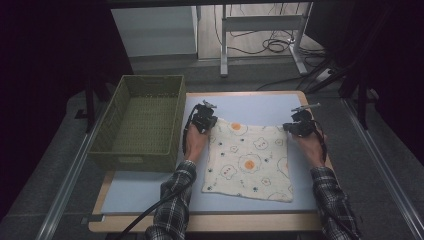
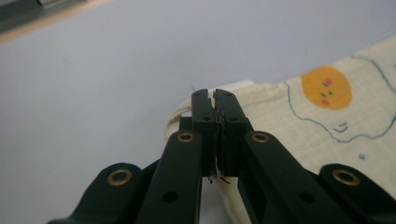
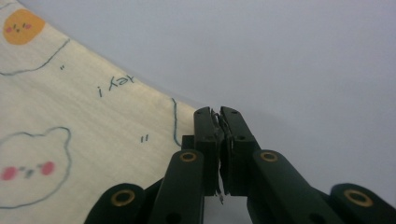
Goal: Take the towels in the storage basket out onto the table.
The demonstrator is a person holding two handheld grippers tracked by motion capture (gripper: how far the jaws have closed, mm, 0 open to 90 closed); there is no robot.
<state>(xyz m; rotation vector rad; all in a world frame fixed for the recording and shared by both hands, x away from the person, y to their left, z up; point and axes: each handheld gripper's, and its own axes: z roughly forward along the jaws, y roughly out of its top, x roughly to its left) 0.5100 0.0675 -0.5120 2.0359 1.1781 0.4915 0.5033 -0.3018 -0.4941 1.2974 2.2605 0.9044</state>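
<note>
Cloth (image 1: pixel 248 162) flat on blue mat (image 1: pixel 150 190), between grippers. Left gripper (image 2: pixel 215 100) clamps far left corner; right gripper (image 3: pixel 219 116) clenched at far right corner, grasp unclear. Green basket (image 1: pixel 142 122) beside left gripper.

Printed cloth (image 1: pixel 250 162) flat on table (image 1: pixel 150 192), hand-held grippers at far corners, green basket (image 1: pixel 142 120) beside.

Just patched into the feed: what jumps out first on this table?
A cream cloth printed with bears and fried eggs lies flat on the blue mat. The left gripper and right gripper each pinch a far corner. An empty green basket sits at the left.
</note>
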